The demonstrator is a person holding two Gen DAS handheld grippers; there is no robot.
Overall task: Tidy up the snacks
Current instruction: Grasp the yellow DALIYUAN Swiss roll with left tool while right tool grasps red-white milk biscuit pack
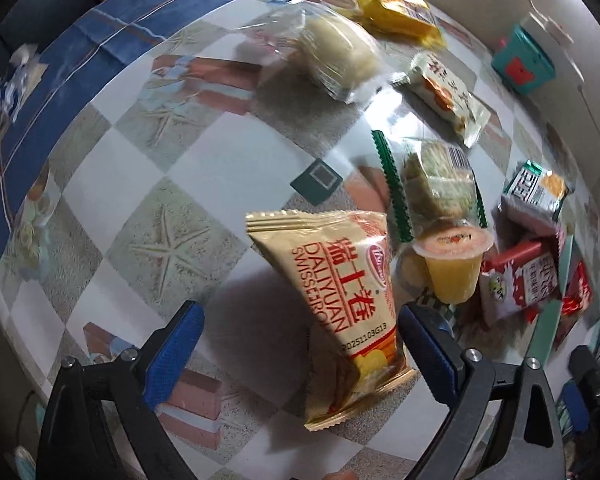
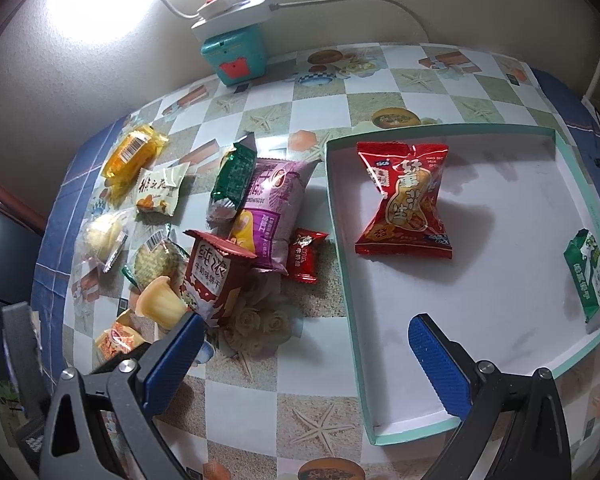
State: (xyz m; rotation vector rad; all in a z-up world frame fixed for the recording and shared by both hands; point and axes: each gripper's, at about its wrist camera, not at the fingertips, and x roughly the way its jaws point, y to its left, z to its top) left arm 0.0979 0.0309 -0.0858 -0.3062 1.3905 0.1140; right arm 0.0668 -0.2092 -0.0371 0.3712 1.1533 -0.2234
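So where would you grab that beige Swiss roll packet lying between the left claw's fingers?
Best across its narrow width, near the middle of the Swiss roll packet, coming straight down from above. It lies flat on the table with its long sides roughly facing the two blue pads, and the left claw already stands open around it. The crimped ends are thin and would likely slip.

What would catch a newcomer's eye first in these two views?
In the left wrist view, a beige swiss roll packet stands between the wide-open fingers of the left gripper, touching neither. In the right wrist view, a bright red peanut bag lies in the shallow white tray, with a green packet against its right wall. Left of the tray lies a jumble of snacks.
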